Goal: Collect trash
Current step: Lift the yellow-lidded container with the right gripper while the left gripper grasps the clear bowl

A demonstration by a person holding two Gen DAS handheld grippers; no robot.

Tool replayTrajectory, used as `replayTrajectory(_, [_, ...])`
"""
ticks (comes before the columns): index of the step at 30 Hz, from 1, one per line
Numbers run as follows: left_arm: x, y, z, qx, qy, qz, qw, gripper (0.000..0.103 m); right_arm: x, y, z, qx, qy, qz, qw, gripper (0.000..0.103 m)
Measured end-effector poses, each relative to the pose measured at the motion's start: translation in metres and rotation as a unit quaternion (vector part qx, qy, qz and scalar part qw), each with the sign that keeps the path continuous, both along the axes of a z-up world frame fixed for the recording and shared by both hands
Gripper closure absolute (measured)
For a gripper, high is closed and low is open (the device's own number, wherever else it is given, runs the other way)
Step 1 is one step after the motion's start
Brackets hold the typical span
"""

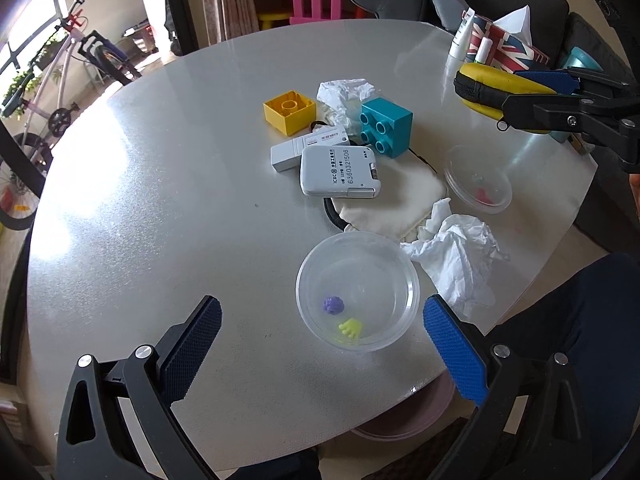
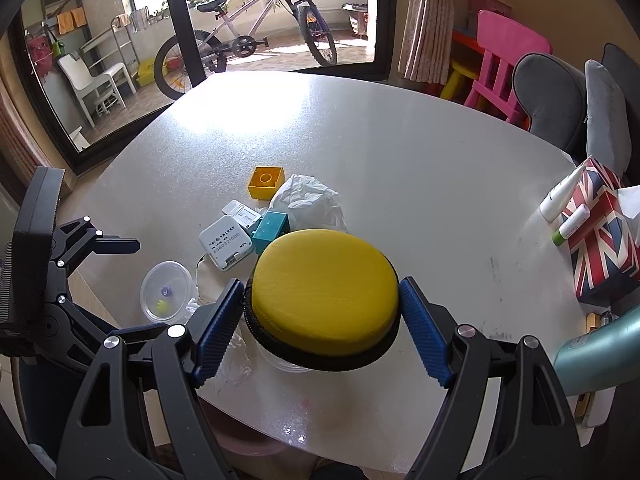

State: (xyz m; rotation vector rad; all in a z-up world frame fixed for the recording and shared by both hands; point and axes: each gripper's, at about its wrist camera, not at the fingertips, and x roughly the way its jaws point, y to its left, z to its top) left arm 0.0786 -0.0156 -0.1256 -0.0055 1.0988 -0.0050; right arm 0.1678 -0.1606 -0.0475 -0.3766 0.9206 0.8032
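Right now my right gripper [image 2: 322, 312] has its blue pads pressed against both sides of a round yellow zip case [image 2: 325, 294], holding it above the grey table [image 2: 400, 140]. My left gripper [image 1: 320, 334] hangs with its jaws spread wide and nothing between them, over a clear bowl [image 1: 358, 290] holding two small toys. One crumpled tissue [image 1: 456, 256] lies just beside that bowl, and another [image 1: 344, 94] sits between the yellow block [image 1: 290, 111] and teal block [image 1: 386, 127].

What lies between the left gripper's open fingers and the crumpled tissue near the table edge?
In the left wrist view, a clear bowl with two small toys sits between left gripper and crumpled tissue.
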Motion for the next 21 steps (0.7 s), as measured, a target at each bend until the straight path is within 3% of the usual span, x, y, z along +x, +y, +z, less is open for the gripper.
replayTrajectory(3, [0.003,-0.001,-0.005,-0.002,0.005,-0.002,1.0000,0.016,0.000,0.000,-0.001,0.000,0.000,0.000,1.000,0.025])
replayTrajectory(9, [0.004,-0.001,-0.008,-0.008,0.005,-0.004,0.9999,0.042,-0.001,0.000,-0.002,0.001,0.002,0.000,1.000,0.025])
replayTrajectory(21, [-0.004,0.006,0.013,-0.014,-0.016,0.007,0.9998,0.044,-0.012,0.000,-0.005,0.006,-0.001,0.005,1.000,0.025])
